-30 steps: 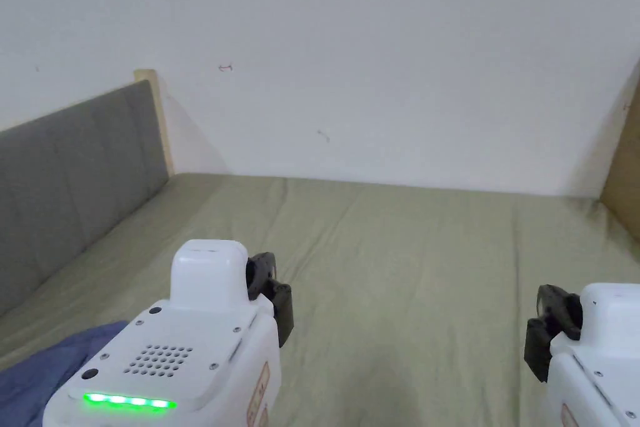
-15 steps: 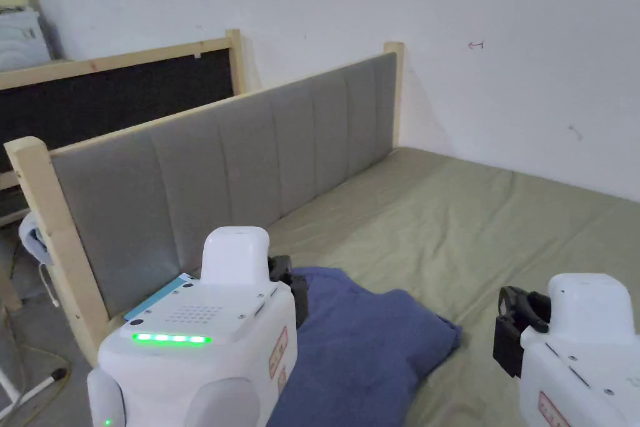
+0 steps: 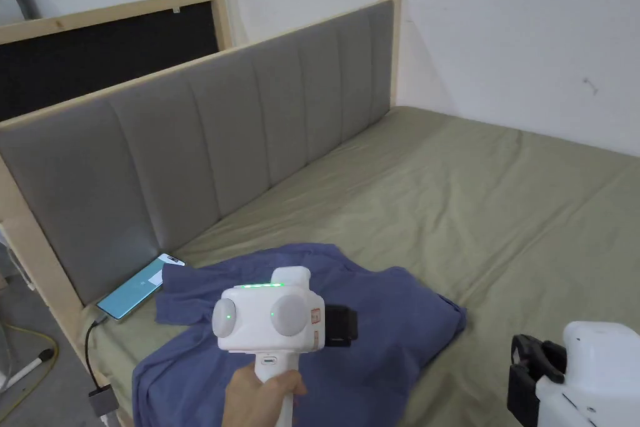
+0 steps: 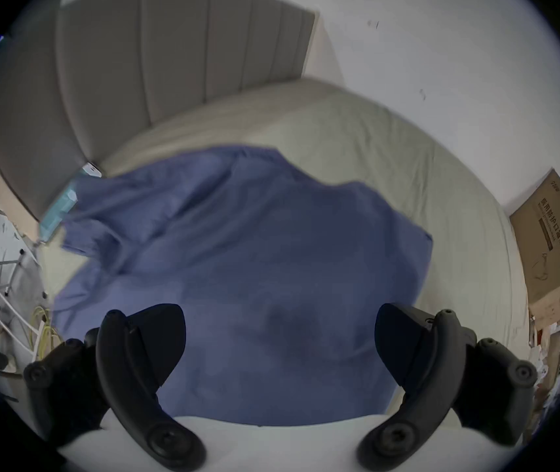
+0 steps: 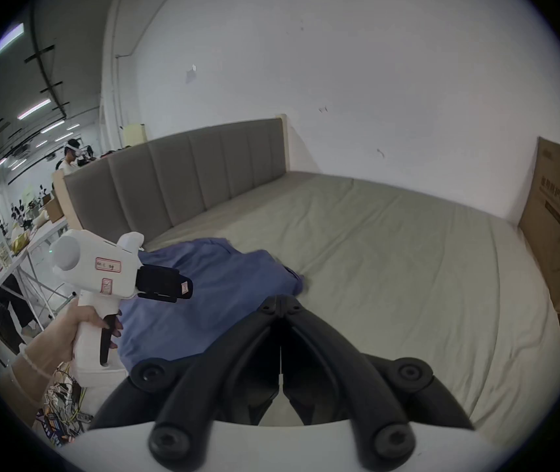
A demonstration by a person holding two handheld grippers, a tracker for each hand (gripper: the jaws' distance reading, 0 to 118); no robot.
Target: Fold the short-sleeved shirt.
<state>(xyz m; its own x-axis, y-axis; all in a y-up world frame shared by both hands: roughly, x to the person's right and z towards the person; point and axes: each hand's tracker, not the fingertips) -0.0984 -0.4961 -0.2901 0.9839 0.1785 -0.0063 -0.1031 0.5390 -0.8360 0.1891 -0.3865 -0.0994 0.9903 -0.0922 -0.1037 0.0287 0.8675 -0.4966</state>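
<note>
Olive-green bed sheet (image 3: 500,209) ran to a white wall, with a grey padded headboard (image 3: 187,134) along the left. Lay crumpled at the near left corner: the blue short-sleeved shirt (image 3: 387,334), one edge touching or just beside a phone (image 3: 134,287), hard to tell which. Hovered over the cloth with jaws wide apart and empty: the left gripper (image 4: 280,336). Stayed off to the near right, jaws closed on nothing: the right gripper (image 5: 281,304). Best begun, probably, by spreading the shirt flat toward the bed's middle, pinching at shoulder seams rather than bunched cloth.
</note>
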